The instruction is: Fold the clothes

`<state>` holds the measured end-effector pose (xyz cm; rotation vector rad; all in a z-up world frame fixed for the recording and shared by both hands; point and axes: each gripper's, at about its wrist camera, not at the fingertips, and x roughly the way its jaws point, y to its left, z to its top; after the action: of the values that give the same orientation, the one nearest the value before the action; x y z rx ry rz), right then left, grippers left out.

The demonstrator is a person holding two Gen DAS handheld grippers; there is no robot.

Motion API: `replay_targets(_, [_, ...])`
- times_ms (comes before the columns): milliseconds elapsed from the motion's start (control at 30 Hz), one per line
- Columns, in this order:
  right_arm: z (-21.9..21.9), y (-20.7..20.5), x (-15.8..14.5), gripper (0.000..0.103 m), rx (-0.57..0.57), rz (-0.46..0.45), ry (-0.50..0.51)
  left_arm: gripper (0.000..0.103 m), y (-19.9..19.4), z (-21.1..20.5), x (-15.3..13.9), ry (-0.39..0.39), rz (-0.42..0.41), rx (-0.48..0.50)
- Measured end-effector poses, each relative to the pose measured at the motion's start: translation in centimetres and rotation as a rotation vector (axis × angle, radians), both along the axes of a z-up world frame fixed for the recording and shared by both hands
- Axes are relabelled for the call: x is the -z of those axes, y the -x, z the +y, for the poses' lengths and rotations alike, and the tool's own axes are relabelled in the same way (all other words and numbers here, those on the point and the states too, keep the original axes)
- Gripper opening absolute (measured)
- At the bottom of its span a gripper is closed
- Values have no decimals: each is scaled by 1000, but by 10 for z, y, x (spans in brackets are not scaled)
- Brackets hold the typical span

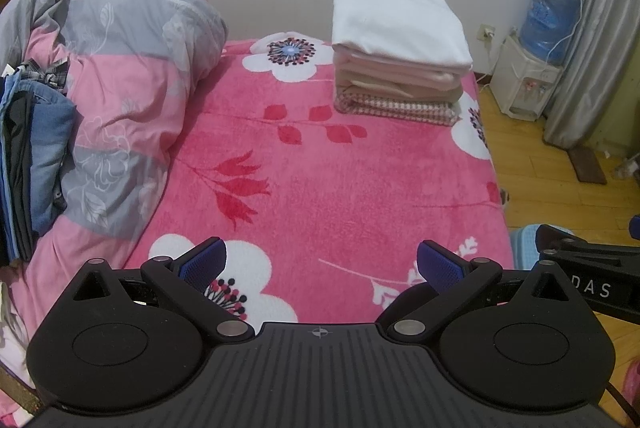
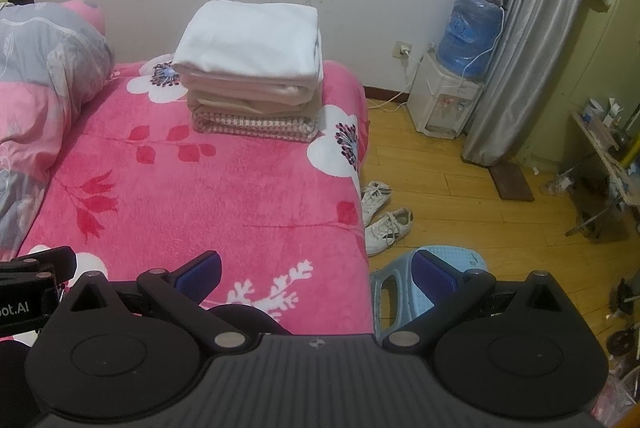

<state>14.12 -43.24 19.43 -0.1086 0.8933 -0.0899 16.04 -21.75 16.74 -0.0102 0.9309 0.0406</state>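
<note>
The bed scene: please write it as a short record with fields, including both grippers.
surface: pink floral blanket on the bed
folded stack: white-topped pile at far right side of bed
clothes pile: jeans and dark garments at left edge
duvet: bunched grey-pink duvet, left
left gripper: open, holding nothing
right gripper: open, holding nothing
floor: white sneakers

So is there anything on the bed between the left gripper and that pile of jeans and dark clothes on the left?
Nothing visible. The left gripper is open over bare pink blanket; the clothes pile rests against the rumpled quilt.
</note>
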Motion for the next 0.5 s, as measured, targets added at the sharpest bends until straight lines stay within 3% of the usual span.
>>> replay_targets(500, [0,-1,0,103,-4,0,3,102,1,0,0,-1,-3,0])
